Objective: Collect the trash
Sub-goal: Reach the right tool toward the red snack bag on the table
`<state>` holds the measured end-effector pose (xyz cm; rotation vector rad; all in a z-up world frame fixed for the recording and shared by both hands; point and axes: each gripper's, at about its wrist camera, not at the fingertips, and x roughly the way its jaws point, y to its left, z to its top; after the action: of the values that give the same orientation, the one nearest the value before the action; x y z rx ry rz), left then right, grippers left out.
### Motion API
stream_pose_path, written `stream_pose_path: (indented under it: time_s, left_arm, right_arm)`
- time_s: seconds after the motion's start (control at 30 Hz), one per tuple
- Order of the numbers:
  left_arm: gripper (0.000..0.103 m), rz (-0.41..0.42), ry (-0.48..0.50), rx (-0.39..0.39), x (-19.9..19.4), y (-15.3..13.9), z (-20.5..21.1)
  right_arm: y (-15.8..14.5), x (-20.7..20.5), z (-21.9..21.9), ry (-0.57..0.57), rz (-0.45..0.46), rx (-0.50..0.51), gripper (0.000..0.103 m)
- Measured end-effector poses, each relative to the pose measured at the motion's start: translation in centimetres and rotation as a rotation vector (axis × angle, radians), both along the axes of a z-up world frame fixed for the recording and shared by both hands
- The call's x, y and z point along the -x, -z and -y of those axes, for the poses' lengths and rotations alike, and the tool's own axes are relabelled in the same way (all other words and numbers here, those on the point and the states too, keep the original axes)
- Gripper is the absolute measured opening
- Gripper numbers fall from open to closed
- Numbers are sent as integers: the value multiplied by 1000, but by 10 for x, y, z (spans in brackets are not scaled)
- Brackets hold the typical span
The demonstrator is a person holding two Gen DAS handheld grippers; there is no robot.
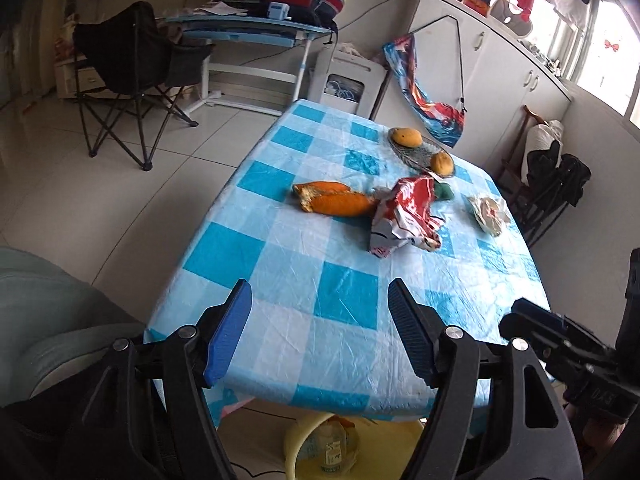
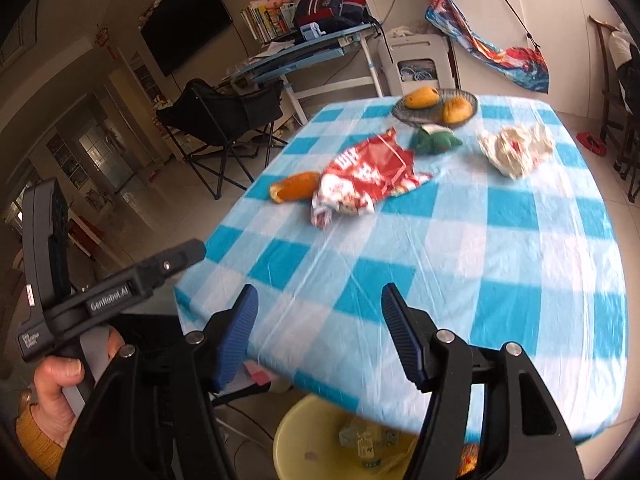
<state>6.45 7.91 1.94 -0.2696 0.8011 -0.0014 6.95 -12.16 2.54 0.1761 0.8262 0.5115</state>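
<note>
Presently, the left gripper (image 1: 320, 330) and the right gripper (image 2: 318, 334) both hover over the near edge of the worktop (image 1: 280, 312), jaws parted and released, nothing between the blue pads of either. No earlier stage is shown, so each is read only as empty and poised.

Below the near edge, on the floor, stands a yellow bin (image 2: 304, 436); a clear bottle (image 1: 332, 446) and some crumpled wrapping already lie inside it, which suggests that part of the collecting is done.

Farther out, toward the middle of the checked cloth, four pieces of rubbish remain: an orange peel (image 1: 332, 198), touching a crumpled red snack bag (image 1: 404, 212); a small green scrap (image 2: 434, 140) just behind the bag; and a crumpled white wrapper (image 2: 516, 148) apart from them, toward the right edge.

At the far end a dish (image 2: 404, 114) holds two mangoes (image 2: 420, 98), which look like fruit to keep rather than trash.

By this reading the task is partly complete, with four items still to be carried to the bin and neither gripper yet near any of them.
</note>
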Motion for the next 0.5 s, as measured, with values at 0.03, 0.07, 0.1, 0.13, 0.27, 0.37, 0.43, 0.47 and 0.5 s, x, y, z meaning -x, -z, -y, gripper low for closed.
stream_pose_path:
  time_s: [0.03, 0.07, 0.1, 0.13, 0.27, 0.37, 0.43, 0.47, 0.5]
  left_arm:
    - [67, -3, -19, 7, -3, 2, -4]
    - [67, -6, -40, 13, -5, 6, -7]
    - [67, -10, -58, 19, -5, 9, -11]
    - [67, -18, -71, 26, -6, 14, -14]
    - [68, -45, -119, 55, -9, 25, -24]
    - [69, -52, -127, 74, -9, 27, -26]
    - [70, -60, -121, 84, -10, 28, -25]
    - [70, -66, -116, 89, -11, 29, -25]
    - [71, -70, -110, 92, -10, 29, -23]
  right_arm:
    - [-3, -15, -8, -11, 12, 12, 62]
    - [-6, -31, -17, -18, 26, 26, 62]
    - [-8, -46, -24, -20, 39, 38, 62]
    - [-9, -61, -31, -21, 46, 42, 62]
    - [0, -121, -64, -36, 18, 71, 62]
    - [18, -154, -91, -57, -12, 117, 62]
    - [31, -166, -105, -69, -36, 167, 62]
    - [38, -169, -111, -71, -45, 213, 62]
    - [44, -171, -114, -71, -47, 255, 62]
